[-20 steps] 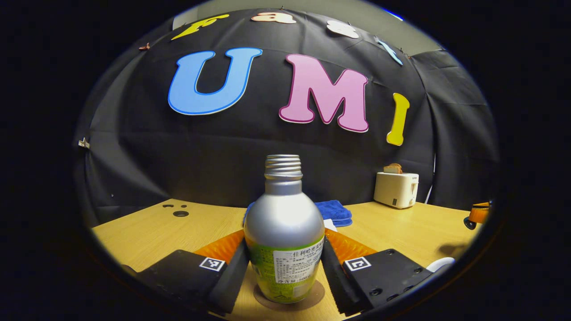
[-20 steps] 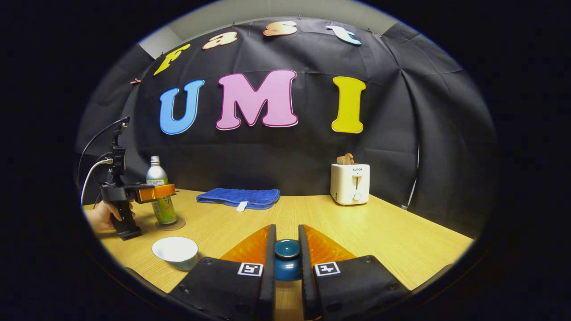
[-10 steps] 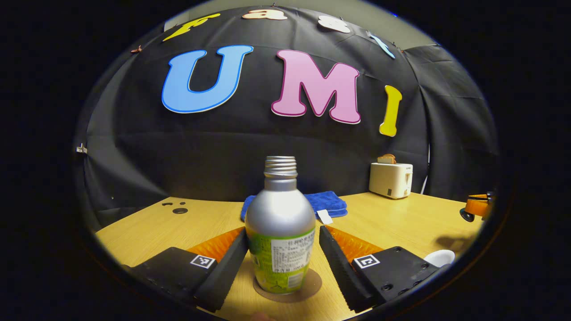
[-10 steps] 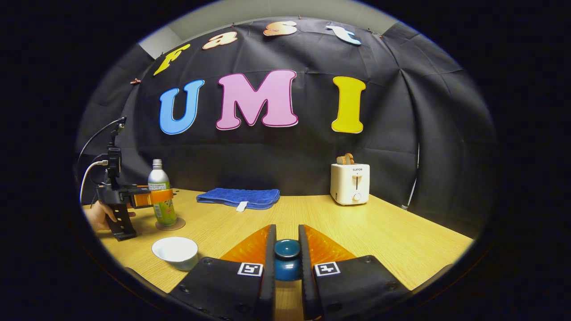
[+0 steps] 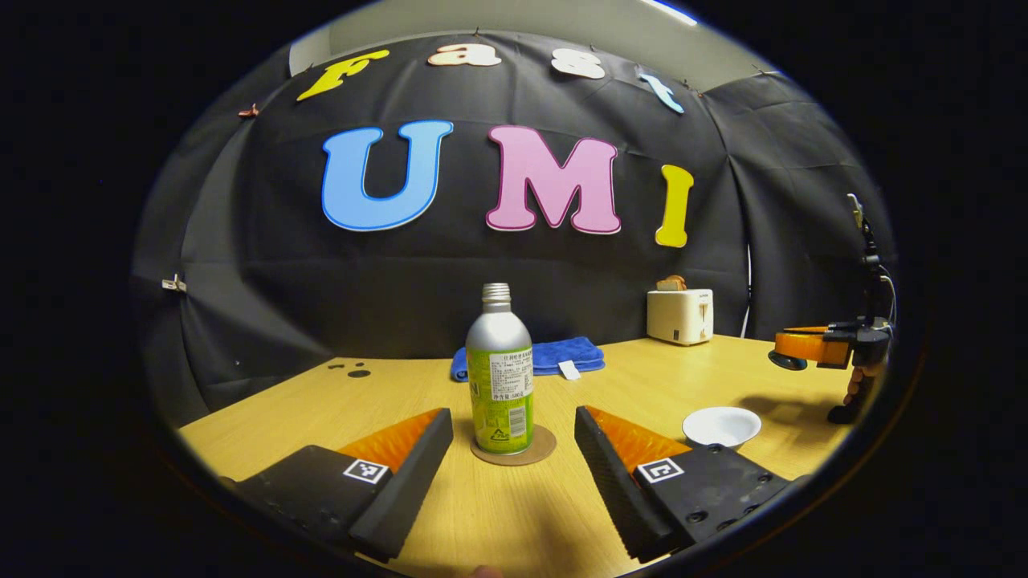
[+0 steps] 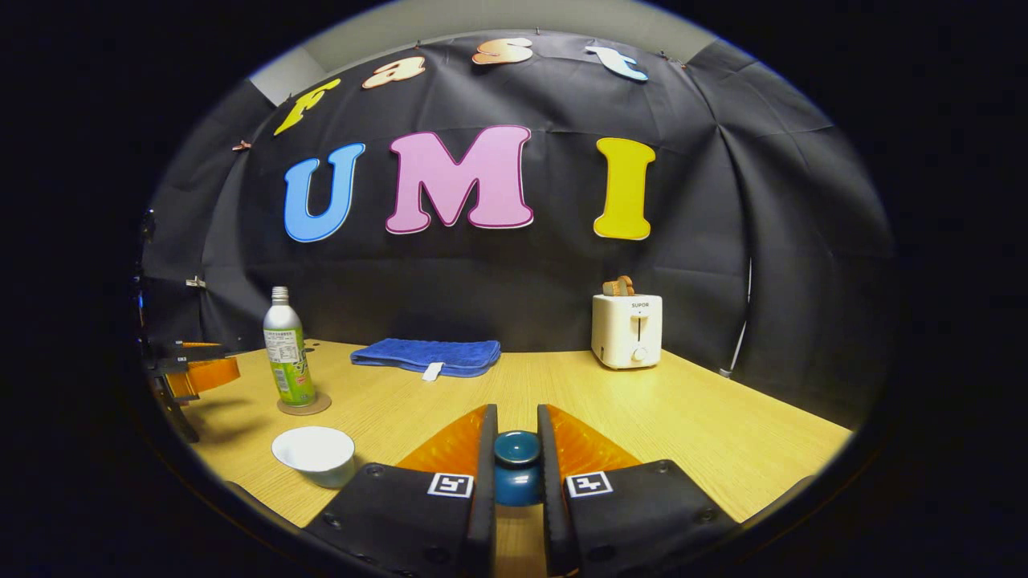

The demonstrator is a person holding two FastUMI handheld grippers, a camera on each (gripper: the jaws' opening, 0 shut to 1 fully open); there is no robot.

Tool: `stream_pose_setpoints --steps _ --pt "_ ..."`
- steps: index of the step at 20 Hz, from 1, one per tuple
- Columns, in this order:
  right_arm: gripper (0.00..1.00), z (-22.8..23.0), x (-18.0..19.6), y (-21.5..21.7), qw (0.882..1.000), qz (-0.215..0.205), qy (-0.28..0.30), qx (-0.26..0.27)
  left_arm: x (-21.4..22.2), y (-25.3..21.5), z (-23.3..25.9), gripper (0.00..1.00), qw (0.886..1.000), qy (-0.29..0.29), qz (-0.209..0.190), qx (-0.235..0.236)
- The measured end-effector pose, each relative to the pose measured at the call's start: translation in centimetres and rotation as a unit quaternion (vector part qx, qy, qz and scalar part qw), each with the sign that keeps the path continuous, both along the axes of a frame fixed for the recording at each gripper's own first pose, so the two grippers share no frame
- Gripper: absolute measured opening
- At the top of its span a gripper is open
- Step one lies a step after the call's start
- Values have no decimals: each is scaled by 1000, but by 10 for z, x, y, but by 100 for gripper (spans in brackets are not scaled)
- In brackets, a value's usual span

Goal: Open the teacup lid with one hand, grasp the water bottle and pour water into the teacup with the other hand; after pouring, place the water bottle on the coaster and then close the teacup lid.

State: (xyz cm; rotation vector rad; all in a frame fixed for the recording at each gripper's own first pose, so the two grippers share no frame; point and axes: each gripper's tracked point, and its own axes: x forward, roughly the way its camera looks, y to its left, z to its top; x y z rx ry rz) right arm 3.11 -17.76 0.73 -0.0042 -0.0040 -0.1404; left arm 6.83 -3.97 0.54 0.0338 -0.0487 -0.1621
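At centre frame in the left gripper view, our left claw [image 5: 514,449] gapes wide and empty before the silver, green-labelled metal water bottle [image 5: 499,377], upright on its round brown coaster [image 5: 514,449] on the pale wooden worktop [image 5: 723,385]. Our right claw [image 6: 516,457] grips the dark blue teacup lid [image 6: 516,466] at lower centre; the white open teacup [image 6: 315,453] sits lower left.

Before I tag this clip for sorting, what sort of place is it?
Likely a staged recording booth, not a real kitchen: a black cloth wall backs a wooden table set with household props, a toaster and a folded blue towel.
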Motion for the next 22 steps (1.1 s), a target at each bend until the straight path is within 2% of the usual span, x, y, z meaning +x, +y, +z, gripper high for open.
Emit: stream_pose_setpoints --steps 2,4,6,9,12,15,16,17,18,22 --pt "27 -1 -4 9 1000 4 0 0 1 7 -8 96 1000 21 3 -12" --pt "27 -1 -6 25 1000 19 1 0 5 19 -11 97 1000 17 18 -15" --pt "27 -3 -4 47 999 46 4 3 1 12 -6 95 1000 15 11 -12" --pt "28 -1 2 87 995 94 14 34 -1 13 -5 95 1000 15 8 -13" --pt "27 3 11 121 992 123 15 20 -2 13 -5 95 1000 15 11 -12" --pt "27 -14 20 148 987 151 51 12 -2 13 -4 95 1000 16 10 -12" --pt "27 -19 21 155 985 159 61 10 -2 13 -5 95 1000 16 10 -12" --pt "22 -23 23 163 984 164 71 9 -2 13 -5 95 1000 16 10 -12" --pt "27 -26 25 168 983 167 78 6 -2 13 -4 95 1000 16 10 -12" --pt "28 -35 33 174 981 169 98 0 -4 13 -3 95 1000 15 9 -12"
